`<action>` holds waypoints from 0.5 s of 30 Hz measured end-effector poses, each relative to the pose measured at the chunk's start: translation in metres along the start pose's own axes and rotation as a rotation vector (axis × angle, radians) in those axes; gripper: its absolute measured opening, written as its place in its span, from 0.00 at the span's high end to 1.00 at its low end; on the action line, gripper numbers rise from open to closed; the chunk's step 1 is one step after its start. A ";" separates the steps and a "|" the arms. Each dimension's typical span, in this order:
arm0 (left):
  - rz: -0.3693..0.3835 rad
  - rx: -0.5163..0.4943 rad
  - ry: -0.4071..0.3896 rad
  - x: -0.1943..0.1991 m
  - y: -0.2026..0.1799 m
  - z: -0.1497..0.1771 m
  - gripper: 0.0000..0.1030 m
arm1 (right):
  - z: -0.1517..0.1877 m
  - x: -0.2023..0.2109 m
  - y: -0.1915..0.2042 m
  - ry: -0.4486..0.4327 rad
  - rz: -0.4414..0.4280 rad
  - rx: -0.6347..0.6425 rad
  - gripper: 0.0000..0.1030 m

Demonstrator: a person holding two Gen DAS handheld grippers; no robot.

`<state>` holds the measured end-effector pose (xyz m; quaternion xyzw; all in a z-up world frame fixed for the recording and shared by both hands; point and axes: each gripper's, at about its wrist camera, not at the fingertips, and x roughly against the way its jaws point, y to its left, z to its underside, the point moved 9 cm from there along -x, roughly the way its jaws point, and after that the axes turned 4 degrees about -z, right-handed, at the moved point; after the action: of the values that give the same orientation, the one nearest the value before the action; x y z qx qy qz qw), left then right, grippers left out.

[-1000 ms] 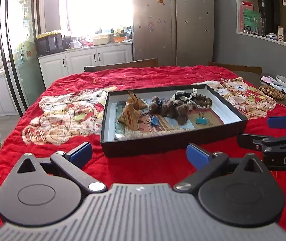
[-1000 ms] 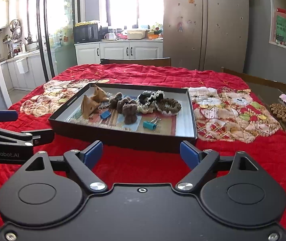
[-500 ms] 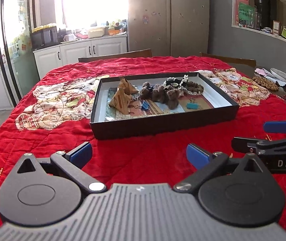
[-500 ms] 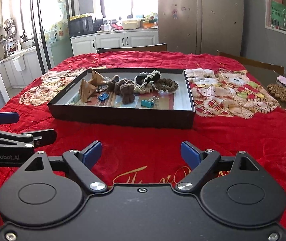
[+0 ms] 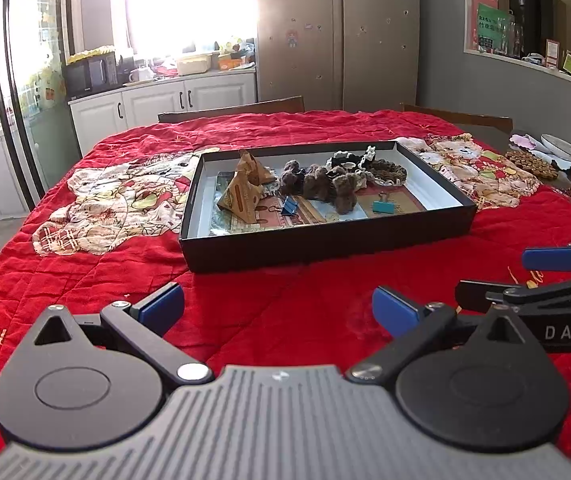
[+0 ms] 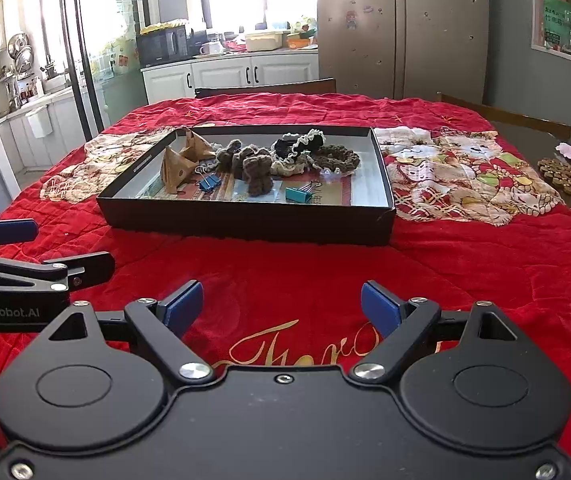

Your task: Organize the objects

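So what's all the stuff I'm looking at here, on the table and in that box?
box: one, black with a pale inside, middle of the table
paper pyramids: two, brown, left end of the box
binder clips: two, one blue beside the pyramids, one teal nearer the front
fuzzy knitted pieces: several, brown, centre of the box
scrunchies: about three, black-and-white, cream, brown, towards the back right
quilt: one, red with cartoon patches, covering the table
beaded mat: one, brown, far right edge
left gripper: black, blue pads, open, empty
right gripper: same, open, empty
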<state>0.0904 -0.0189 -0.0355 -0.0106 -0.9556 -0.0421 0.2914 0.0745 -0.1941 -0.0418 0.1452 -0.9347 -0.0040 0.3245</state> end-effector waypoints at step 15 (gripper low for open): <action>0.003 0.004 0.008 -0.001 -0.001 0.002 0.00 | 0.000 0.001 0.001 0.005 -0.002 -0.001 0.17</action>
<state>0.0901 -0.0196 -0.0378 -0.0110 -0.9544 -0.0398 0.2955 0.0737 -0.1938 -0.0416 0.1458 -0.9338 -0.0045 0.3268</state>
